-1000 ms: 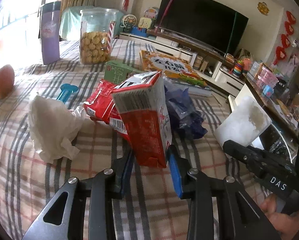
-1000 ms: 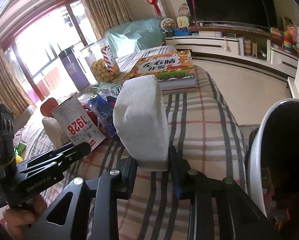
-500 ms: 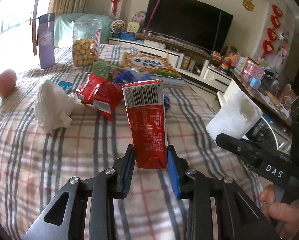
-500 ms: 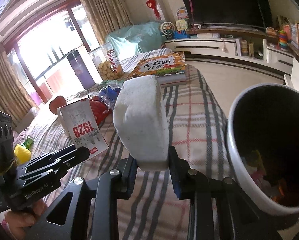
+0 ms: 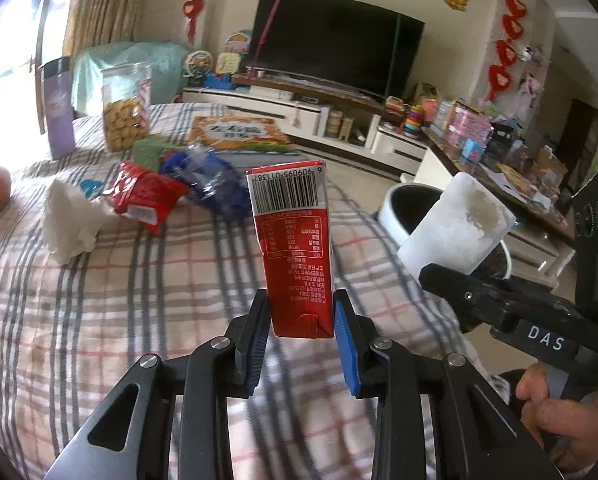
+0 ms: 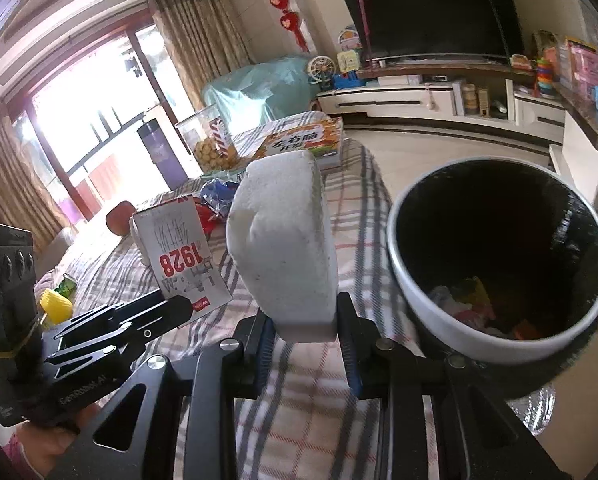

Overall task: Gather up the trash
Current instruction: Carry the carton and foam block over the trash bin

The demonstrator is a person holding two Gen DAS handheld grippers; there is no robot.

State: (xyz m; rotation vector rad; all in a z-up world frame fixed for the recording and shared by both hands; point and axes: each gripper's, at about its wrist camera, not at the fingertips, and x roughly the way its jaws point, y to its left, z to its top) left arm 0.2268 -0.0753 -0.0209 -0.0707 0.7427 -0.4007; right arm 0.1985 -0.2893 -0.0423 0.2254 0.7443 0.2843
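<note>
Cartons came first in the left wrist view: the left claw [image 5: 301,320] was clenched on a red milk carton [image 5: 293,248], held upright above the plaid-covered counter [image 5: 139,280]. A crumpled tissue [image 5: 69,224], a red snack bag [image 5: 145,196] and a blue wrapper [image 5: 213,184] lay toward the counter's far side.

From the right wrist view, the right claw [image 6: 305,334] gripped a white foam block [image 6: 285,240] just beside the open trash bin [image 6: 499,344], which stood off the counter's right edge with scraps inside.
</note>
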